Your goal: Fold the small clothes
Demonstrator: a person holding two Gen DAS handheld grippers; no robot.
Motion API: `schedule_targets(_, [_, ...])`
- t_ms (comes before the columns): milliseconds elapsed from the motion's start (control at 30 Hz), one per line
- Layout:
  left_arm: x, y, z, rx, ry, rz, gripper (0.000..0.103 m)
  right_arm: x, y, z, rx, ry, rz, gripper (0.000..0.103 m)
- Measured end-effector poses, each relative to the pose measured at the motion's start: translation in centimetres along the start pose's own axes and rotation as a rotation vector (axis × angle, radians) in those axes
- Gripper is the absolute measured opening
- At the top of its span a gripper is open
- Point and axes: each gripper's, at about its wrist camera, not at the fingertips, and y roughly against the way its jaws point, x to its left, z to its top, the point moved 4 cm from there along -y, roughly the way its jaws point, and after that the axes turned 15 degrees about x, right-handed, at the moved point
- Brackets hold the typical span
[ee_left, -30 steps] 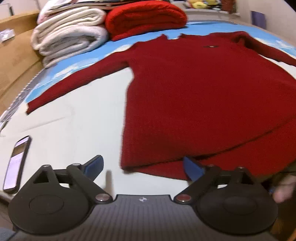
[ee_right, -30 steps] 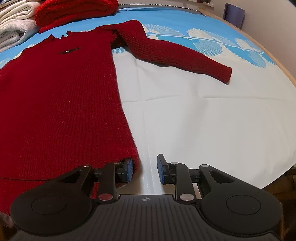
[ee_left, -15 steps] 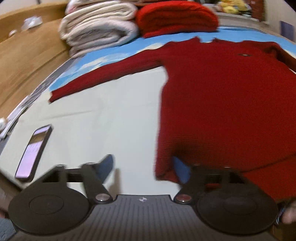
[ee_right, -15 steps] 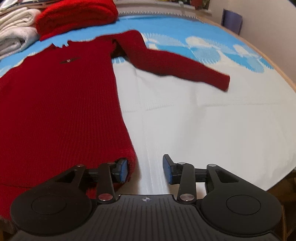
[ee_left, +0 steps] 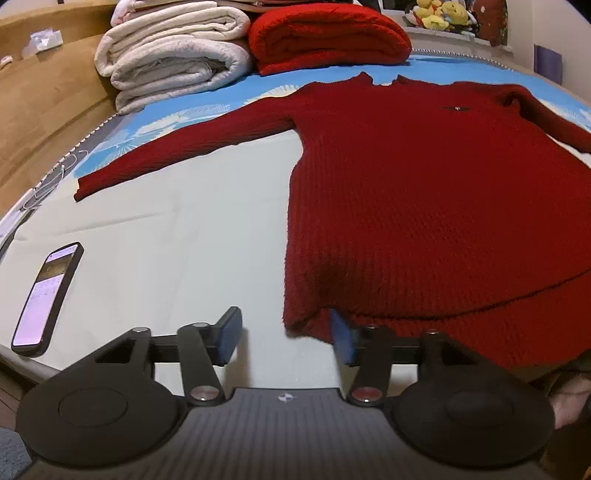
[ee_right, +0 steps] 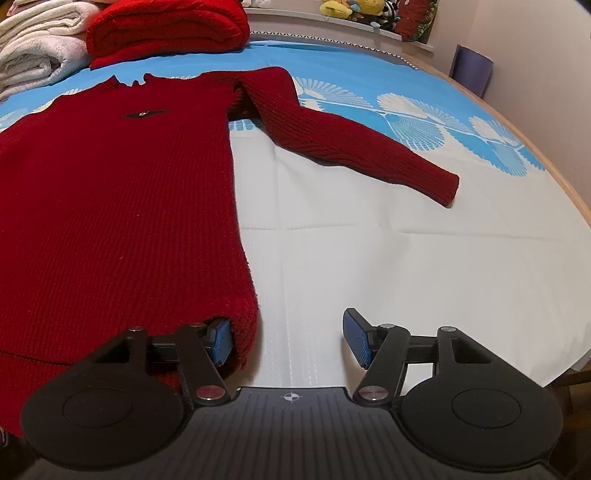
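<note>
From the left wrist, the left gripper (ee_left: 286, 338) has its jaws apart at the red sweater's (ee_left: 424, 206) near hem corner, gripping nothing, a phone (ee_left: 46, 293) lying off left. From the right wrist, the right gripper (ee_right: 288, 341) has just been opening its jaws, now wide, the opposite hem corner between them unpinched, and the sweater lies flat on the surface (ee_right: 388, 266).

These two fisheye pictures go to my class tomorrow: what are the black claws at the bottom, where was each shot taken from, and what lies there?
Each picture comes from a camera on a hand-held claw, looking along its two fingers. A person holds one in each hand. The left claw and right claw sit at the two bottom corners of a red sweater spread flat on a white sheet. Both stand open and grip nothing; the right has just been opening. A phone, folded white blankets and a folded red knit lie nearby.
</note>
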Motion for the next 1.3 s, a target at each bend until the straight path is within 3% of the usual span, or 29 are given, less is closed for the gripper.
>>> schedule_targets(133, [0.4, 0.0, -0.1, 0.002, 0.000, 0.038, 0.079, 0.4, 0.1, 0.1, -0.002, 0.011, -0.006, 0.063])
schedule_targets(333, [1.5, -0.5, -0.1, 0.007, 0.029, 0.159, 0.087, 0.3, -0.1, 0.1, 0.010, 0.008, -0.009, 0.063])
schedule_targets(500, [2.2, -0.3, 1.2, -0.024, 0.090, 0.156, 0.087, 0.7, 0.5, 0.4, -0.026, 0.021, -0.019, 0.063])
schedule_targets(733, [1.5, 1.3, 2.5, -0.155, 0.092, 0.119, 0.087, 0.2, 1.4, 0.7, -0.086, -0.010, -0.008, 0.063])
schedule_targets(867, [-1.0, -0.4, 2.4, -0.065, -0.037, 0.061, 0.087, 0.8, 1.1, 0.7, -0.079, 0.032, -0.022, 0.064])
schedule_targets(967, [-2.7, -0.5, 2.3, -0.091, -0.115, 0.070, 0.078, 1.6, 0.5, 0.5, -0.047, 0.080, -0.026, 0.061])
schedule_targets(1000, [-2.9, -0.4, 2.4, -0.084, -0.135, 0.032, 0.041, 1.8, 0.4, 0.5, -0.041, 0.094, -0.014, 0.038])
schedule_targets(1033, [-2.9, -0.3, 2.5, -0.073, -0.130, -0.006, 0.001, 1.9, 0.3, 0.4, -0.022, 0.100, 0.027, 0.003])
schedule_targets(1100, [-2.8, 0.2, 2.6, -0.073, -0.129, 0.010, 0.003, 1.7, 0.9, 0.3, -0.010, 0.058, 0.065, 0.003])
schedule_targets(1233, [-0.8, 2.5, 2.2, -0.113, -0.114, 0.055, 0.003, 0.1, 4.4, -0.9, -0.078, -0.038, 0.166, 0.002])
schedule_targets(1300, [-0.1, 2.2, 1.9, -0.079, -0.105, 0.064, 0.003, -0.4, 4.5, -1.4, -0.060, -0.063, 0.179, 0.002])
